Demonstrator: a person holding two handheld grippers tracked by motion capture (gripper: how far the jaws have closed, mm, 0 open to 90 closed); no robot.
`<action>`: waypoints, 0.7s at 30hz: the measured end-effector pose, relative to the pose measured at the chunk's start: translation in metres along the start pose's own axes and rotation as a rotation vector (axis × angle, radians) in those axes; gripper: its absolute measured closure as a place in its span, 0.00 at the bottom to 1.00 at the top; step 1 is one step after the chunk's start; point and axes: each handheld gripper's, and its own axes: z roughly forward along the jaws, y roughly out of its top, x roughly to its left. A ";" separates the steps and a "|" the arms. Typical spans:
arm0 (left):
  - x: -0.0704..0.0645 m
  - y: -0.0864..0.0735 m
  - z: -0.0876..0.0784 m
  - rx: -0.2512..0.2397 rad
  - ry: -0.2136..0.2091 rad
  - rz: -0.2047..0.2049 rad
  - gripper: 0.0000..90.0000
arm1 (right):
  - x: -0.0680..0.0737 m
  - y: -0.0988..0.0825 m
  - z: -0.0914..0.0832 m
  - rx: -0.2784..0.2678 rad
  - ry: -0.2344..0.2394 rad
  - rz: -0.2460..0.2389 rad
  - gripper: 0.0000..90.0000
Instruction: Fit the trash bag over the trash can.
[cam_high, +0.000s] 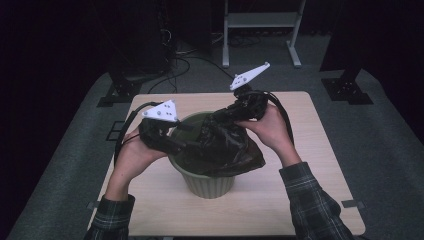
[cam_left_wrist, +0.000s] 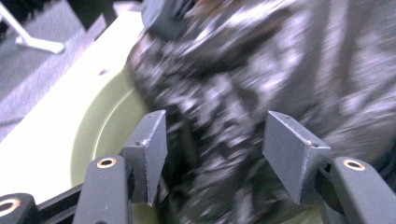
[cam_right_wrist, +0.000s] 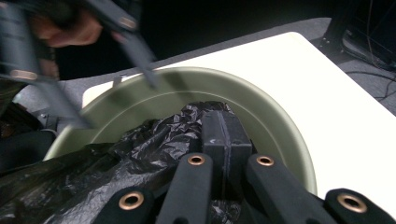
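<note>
We had the bag (cam_high: 225, 145) draped over the bin (cam_high: 210, 182), bunched between our left gripper's (cam_left_wrist: 212, 154) spread jaws, while our right gripper (cam_right_wrist: 226, 140) pinched its edge tight.

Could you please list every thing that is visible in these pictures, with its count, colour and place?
bin: one, pale green, round, standing near the middle of the table.
bag: one, black, crumpled plastic, draped over the bin's right rim and partly inside it.
table: one, light wood top, under the bin.
frame: one, pale metal, on the floor beyond the table.
cables: several, black, on the grey floor beyond the table.
left tongs: one pair, black, jaws apart around the bag without pressing it, at the bin's left rim.
right tongs: one pair, black, closed on the bag above the bin.
sleeves: two, dark plaid, at the bottom edge.
</note>
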 end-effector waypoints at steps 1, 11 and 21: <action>-0.004 0.002 -0.001 -0.011 -0.012 0.008 0.42 | -0.001 0.000 0.001 0.001 0.001 0.005 1.00; -0.035 0.018 0.009 -0.020 -0.072 0.080 0.39 | -0.018 0.009 0.024 0.036 -0.014 0.041 1.00; -0.039 0.018 0.022 -0.026 -0.116 0.074 0.50 | -0.022 0.010 0.034 0.057 -0.016 0.051 1.00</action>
